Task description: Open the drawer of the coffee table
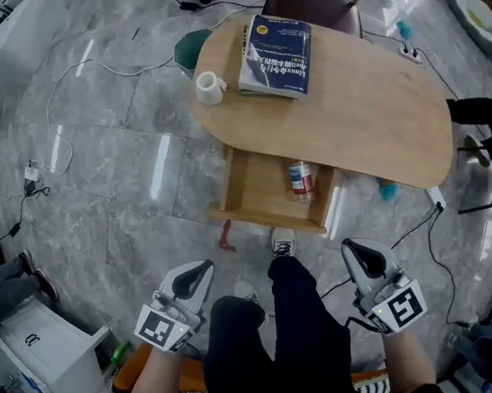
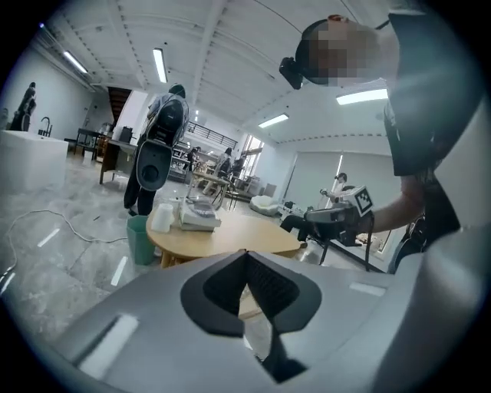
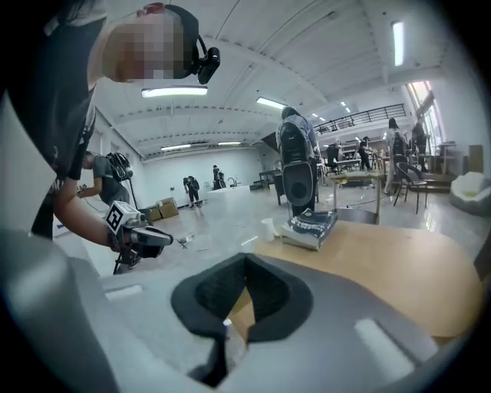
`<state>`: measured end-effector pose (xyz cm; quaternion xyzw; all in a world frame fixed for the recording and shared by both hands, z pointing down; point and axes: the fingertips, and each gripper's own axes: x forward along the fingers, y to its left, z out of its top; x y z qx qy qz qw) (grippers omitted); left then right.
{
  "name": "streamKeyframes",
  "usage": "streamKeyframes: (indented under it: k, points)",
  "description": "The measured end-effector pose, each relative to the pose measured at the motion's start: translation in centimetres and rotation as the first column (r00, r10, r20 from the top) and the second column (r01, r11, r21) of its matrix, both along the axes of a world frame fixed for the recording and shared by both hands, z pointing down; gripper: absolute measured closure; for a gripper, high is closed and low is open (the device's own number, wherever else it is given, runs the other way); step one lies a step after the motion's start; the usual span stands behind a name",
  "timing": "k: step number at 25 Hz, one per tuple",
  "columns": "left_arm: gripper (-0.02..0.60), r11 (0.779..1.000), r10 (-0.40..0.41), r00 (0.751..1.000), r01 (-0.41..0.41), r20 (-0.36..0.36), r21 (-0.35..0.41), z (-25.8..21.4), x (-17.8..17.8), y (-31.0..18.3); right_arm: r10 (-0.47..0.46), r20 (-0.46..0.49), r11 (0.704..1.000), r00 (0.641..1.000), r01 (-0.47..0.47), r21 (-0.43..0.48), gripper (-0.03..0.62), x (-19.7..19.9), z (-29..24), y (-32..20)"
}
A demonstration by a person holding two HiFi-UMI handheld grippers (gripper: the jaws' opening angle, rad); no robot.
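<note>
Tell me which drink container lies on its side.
The bottle in the open drawer lies flat; the white cup stands upright on the tabletop beside the book.

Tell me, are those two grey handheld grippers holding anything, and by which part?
Nothing is held. The left gripper and right gripper both have jaws shut on empty air, short of the oval wooden coffee table and its open drawer.

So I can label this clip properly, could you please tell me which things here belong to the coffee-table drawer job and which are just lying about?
Job: coffee table, its pulled-out drawer, left gripper, right gripper (both shut, empty).
Lying about: book, cup, bottle in the drawer, green bin.
</note>
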<state>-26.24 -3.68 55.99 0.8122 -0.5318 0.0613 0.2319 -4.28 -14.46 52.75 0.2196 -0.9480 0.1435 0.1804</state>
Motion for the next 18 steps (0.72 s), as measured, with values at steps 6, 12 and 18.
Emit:
streamKeyframes:
  k: [6, 12, 18]
  points:
    - [0.575, 0.999, 0.013, 1.000, -0.013, -0.009, 0.042, -16.1, 2.2, 1.5, -0.055, 0.041, 0.997, 0.998, 0.053, 0.053, 0.592, -2.7, -15.1, 2.9]
    - [0.575, 0.994, 0.057, 0.998, -0.054, -0.035, 0.093, -25.8, 4.7, 6.3, -0.040, 0.077, 0.994, 0.996, 0.031, 0.105, 0.592, -3.7, -24.6, 9.0]
    - [0.575, 0.964, 0.234, 0.970, -0.223, -0.062, 0.147, -31.4, 9.2, 13.2, -0.027, 0.109, 0.997, 0.994, 0.020, 0.072, 0.592, -4.4, -28.5, 18.1]
